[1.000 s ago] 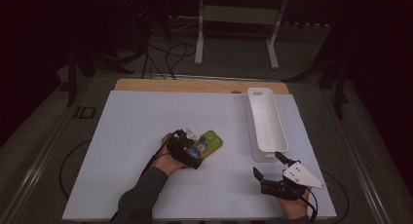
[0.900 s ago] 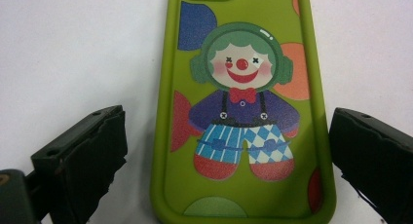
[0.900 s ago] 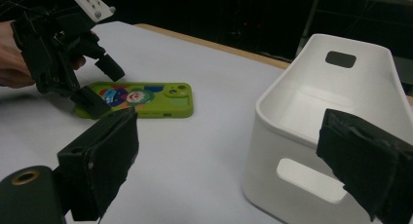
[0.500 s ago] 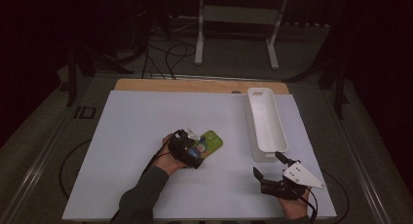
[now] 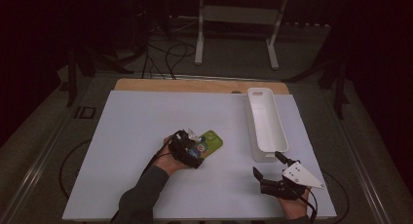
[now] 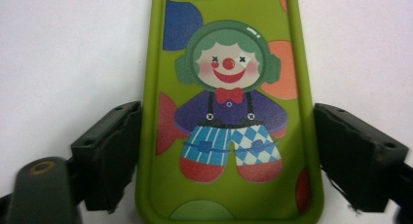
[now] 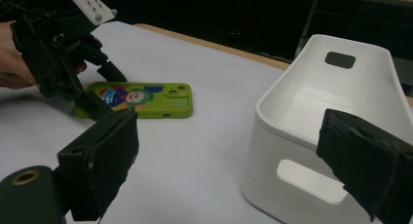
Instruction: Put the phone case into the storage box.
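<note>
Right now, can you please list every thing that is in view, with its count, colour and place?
phone case: one, green with a clown picture, flat on the white table cover, left of centre, between the jaws of the left hand-held gripper.
bin: one, white, long, with handle holes, on the right part of the table.
table cover: one, white, over a wooden table top whose far edge shows.
stand: one, white, on the floor behind the table.
left hand-held gripper: one, black, jaws just closing around the phone case, a thin gap still on the right side.
right hand-held gripper: one, black, open, near the bin's near end.
</note>
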`<state>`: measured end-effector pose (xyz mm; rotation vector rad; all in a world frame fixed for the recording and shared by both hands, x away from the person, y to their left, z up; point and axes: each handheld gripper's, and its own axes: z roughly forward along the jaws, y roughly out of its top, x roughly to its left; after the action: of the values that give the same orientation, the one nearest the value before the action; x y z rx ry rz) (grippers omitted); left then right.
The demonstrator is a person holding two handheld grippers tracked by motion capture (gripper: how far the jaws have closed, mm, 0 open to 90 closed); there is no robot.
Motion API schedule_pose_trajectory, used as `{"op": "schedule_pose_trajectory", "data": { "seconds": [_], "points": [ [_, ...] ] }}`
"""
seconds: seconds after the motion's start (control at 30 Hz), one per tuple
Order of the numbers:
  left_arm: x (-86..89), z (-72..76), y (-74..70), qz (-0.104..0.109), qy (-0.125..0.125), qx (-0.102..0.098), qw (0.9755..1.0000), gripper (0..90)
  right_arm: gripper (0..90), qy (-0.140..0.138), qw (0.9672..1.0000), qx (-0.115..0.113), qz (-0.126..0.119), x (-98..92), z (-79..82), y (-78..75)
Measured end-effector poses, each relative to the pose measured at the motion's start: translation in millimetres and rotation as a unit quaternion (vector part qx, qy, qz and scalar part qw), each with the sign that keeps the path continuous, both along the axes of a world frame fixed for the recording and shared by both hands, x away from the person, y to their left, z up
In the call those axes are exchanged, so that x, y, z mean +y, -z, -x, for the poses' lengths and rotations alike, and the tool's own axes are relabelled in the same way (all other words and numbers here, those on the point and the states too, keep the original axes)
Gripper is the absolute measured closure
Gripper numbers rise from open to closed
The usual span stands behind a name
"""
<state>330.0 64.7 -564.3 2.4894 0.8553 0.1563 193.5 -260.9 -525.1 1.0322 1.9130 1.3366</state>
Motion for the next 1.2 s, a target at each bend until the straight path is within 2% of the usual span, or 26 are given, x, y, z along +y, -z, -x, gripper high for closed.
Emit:
{"op": "schedule_pose_trajectory", "data": {
  "seconds": [0.3, 0.5, 0.6, 1.2],
  "points": [
    [-1.0, 1.0, -1.0, -0.005, 0.001, -0.005, 1.0, 16.2, 7.8, 0.002, 1.0, -0.003, -0.001, -0.5, 0.3, -0.4],
    [-2.4, 3.5, -2.2, -0.013, -0.005, -0.033, 0.9994, 16.4, 7.8, 0.003, 1.0, -0.003, -0.001, -1.2, 0.5, -0.6],
    [-1.1, 3.1, -2.8, -0.016, -0.011, -0.04, 0.999, 16.4, 7.9, 0.003, 1.0, -0.005, -0.001, -1.0, 0.5, -0.7],
    [4.3, 5.3, -16.0, 0.001, -0.025, -0.065, 0.9976, 16.3, 7.8, 0.001, 1.0, -0.001, 0.0, -0.7, -0.2, 0.5]
  ]
}}
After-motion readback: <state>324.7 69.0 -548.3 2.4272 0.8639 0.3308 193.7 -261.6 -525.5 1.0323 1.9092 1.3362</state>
